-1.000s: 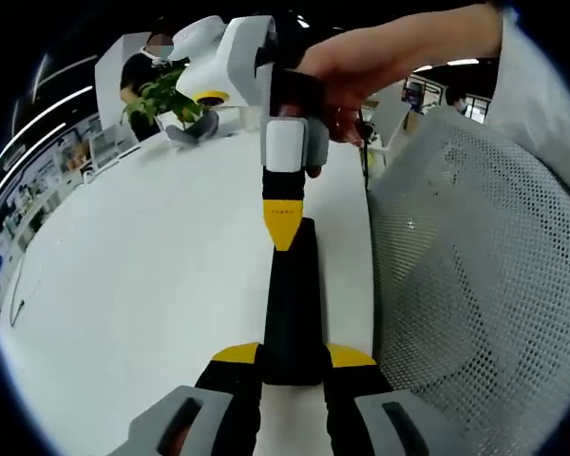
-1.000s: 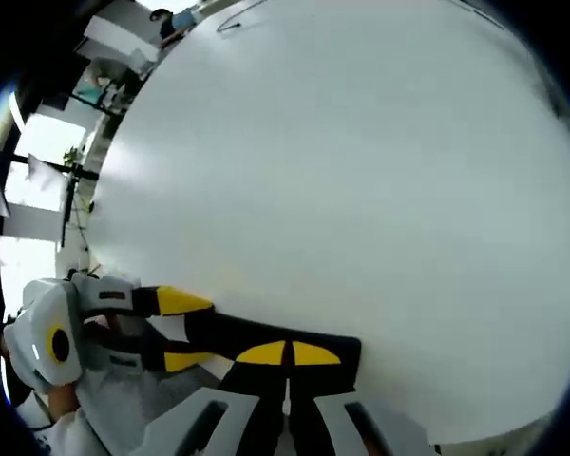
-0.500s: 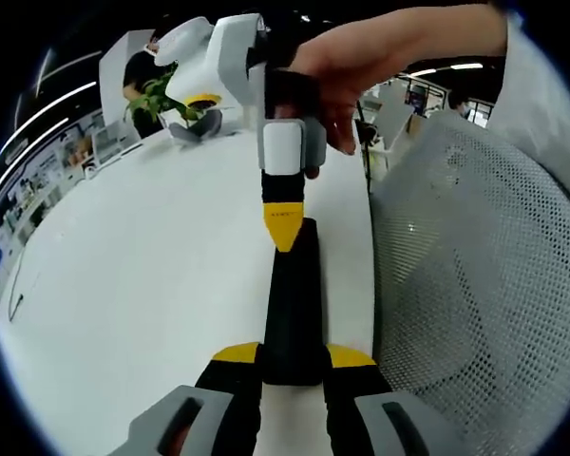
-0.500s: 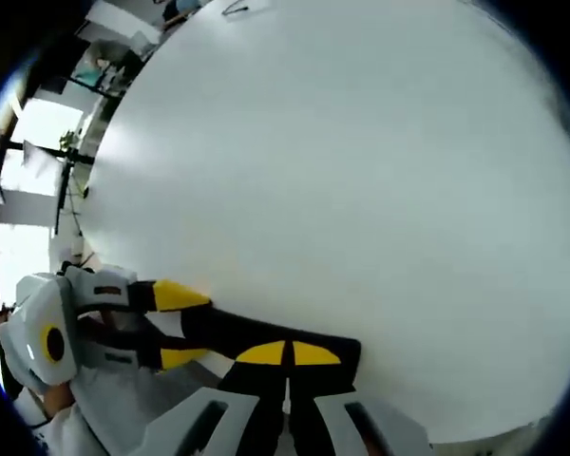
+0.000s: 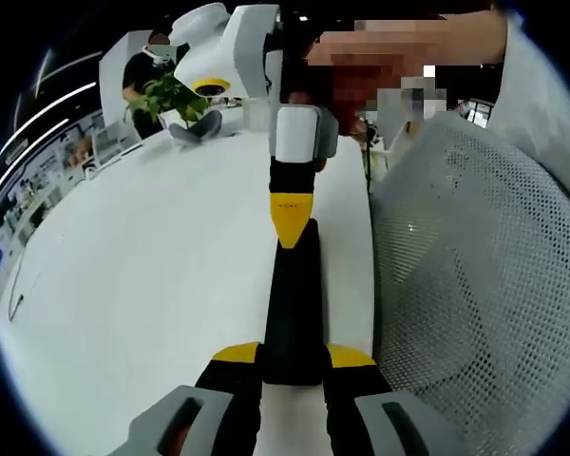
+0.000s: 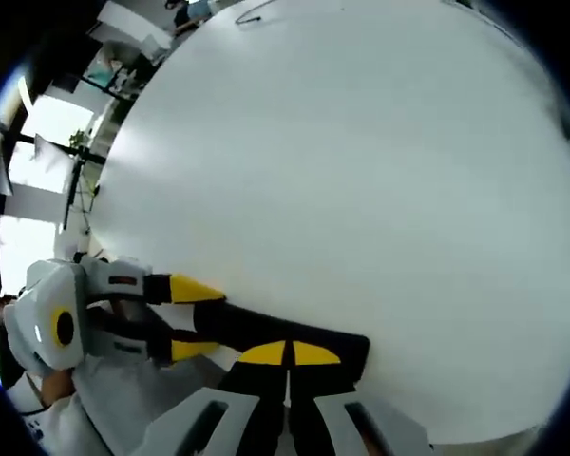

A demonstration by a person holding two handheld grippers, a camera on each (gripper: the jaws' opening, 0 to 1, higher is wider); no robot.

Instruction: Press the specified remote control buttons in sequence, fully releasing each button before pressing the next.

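Left gripper view: right gripper (image 5: 292, 220), tips together, now lifted slightly off remote (image 5: 293, 304).

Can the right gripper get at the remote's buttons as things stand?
Probably yes: the right gripper, shut, rests its tips on the far end of the remote, which the left gripper holds; nothing lies between.

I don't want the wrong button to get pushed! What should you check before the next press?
1. Left gripper clamps the black remote control: ok.
2. Right gripper has its jaws shut into one pressing tip: ok.
3. That tip is at the remote's far end: ok.
4. Tip fully lifted off the button: cannot tell.
5. Which button lies under the tip: cannot tell, no buttons can be made out.
6. Remote in sight in both views: ok.
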